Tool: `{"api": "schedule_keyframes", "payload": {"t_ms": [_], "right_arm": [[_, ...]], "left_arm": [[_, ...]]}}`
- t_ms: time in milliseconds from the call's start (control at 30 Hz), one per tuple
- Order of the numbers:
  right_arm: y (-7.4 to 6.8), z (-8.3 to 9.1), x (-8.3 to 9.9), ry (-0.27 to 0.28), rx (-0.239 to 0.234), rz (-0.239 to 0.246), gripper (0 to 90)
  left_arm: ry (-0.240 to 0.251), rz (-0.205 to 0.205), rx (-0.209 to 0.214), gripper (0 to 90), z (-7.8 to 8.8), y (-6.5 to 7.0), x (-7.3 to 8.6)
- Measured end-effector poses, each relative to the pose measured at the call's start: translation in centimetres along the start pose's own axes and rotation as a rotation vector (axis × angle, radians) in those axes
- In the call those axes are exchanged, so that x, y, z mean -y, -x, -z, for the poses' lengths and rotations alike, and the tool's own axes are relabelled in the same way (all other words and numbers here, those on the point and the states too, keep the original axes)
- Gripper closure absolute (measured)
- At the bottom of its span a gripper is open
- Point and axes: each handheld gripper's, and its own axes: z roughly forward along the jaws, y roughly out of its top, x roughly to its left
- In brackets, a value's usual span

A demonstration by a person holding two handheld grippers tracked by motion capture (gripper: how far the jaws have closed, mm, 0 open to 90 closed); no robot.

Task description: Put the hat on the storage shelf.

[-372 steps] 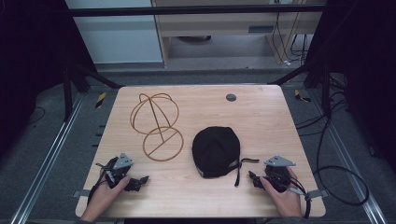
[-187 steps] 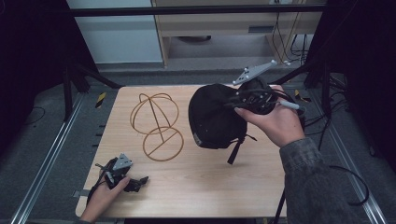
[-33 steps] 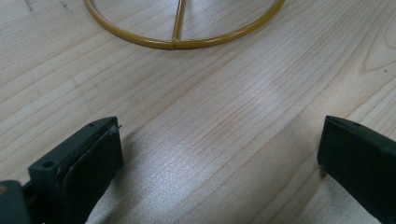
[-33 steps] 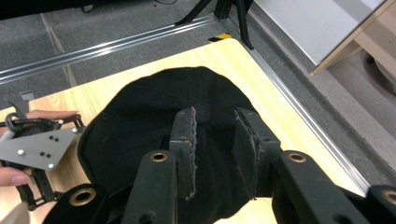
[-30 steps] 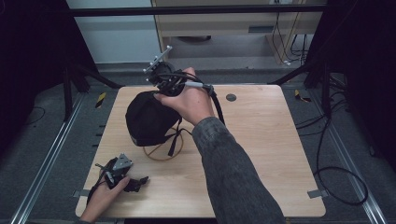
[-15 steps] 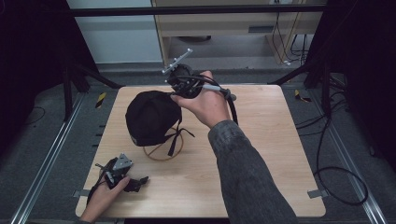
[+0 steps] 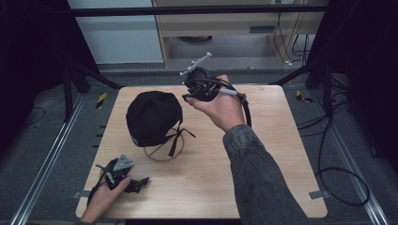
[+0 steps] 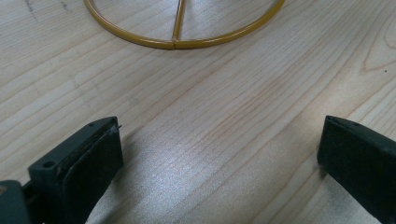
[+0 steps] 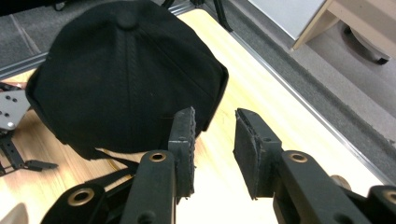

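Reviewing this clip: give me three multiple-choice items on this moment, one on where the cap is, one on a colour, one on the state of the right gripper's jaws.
1. Where is the black cap?
A. flat on the table
B. on the wire stand
C. held in the jaws

2. What colour is the wire stand?
A. gold
B. white
C. blue

3. How are the right gripper jaws?
A. clamped on the cap
B. shut on nothing
C. open, off the cap

Key: 1 B, the cap sits over the stand's ring base; 2 A, the ring looks gold on the table; 3 C, a gap shows between the jaws.

No text, label, brand or number can be read on anything here, in the high view or either gripper view.
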Motion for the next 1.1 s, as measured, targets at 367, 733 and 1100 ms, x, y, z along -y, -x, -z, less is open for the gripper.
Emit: {"api": "schedule_keyframes", "payload": {"t_ms": [367, 733, 1100], "right_arm": [[1.5, 1.0, 2.5, 0.0, 0.04, -0.045, 60.5], [2.9, 2.5, 4.6, -0.002, 0.077, -0.087, 49.4], [4.2, 3.9, 6.4, 0.006, 0.118, -0.126, 36.7]], "left_arm": [[0.0, 0.0, 0.0, 0.0, 0.0, 0.0, 0.0], [0.0, 0.0, 0.0, 0.0, 0.0, 0.0, 0.0], [0.0, 0.0, 0.0, 0.0, 0.0, 0.0, 0.0]]}}
